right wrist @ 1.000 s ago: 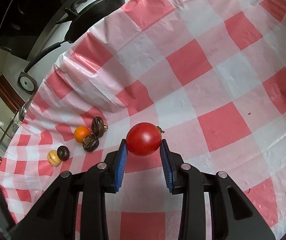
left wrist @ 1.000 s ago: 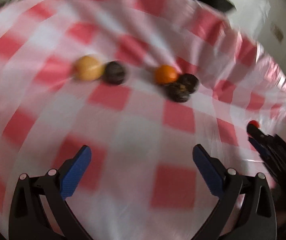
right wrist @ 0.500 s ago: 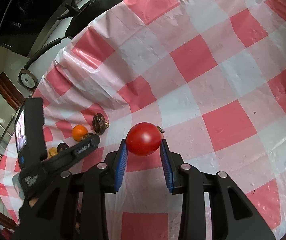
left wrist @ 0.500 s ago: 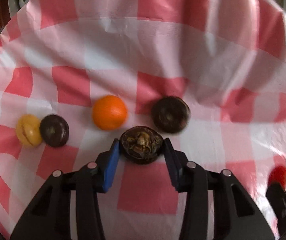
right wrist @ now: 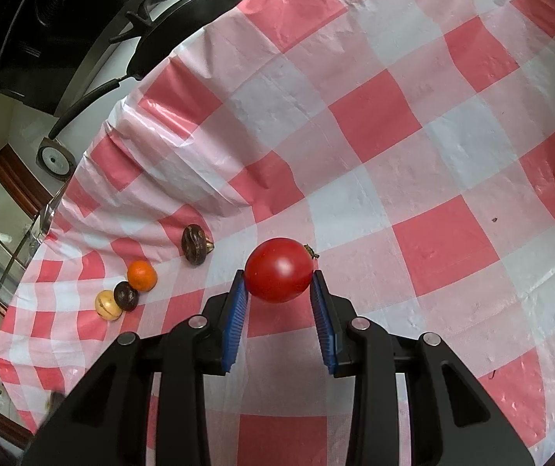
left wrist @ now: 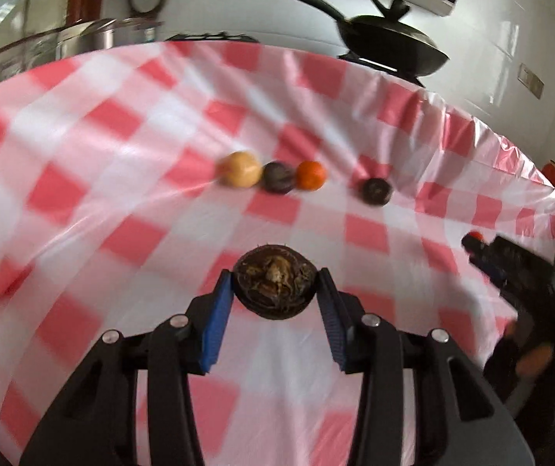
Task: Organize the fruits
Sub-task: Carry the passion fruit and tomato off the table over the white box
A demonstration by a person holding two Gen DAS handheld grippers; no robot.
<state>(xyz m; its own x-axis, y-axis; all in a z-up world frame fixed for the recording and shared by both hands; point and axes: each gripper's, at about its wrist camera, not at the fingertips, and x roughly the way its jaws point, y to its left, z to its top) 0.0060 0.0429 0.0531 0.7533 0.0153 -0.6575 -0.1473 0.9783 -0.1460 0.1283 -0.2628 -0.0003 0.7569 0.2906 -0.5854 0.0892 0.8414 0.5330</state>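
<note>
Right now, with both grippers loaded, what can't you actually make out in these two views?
- Left wrist view: motion blur smears the tablecloth and the fruit row; kinds unreadable.
- Left wrist view: the right gripper hides nearly all of its tomato.
- Right wrist view: the left gripper and its dark fruit are out of frame.
- Both views: undersides of held fruit; table contact unclear.
- Right wrist view: small speck too small to identify.

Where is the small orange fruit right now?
The orange fruit lies on the checked cloth, left in the right wrist view, touching a dark fruit.
</note>
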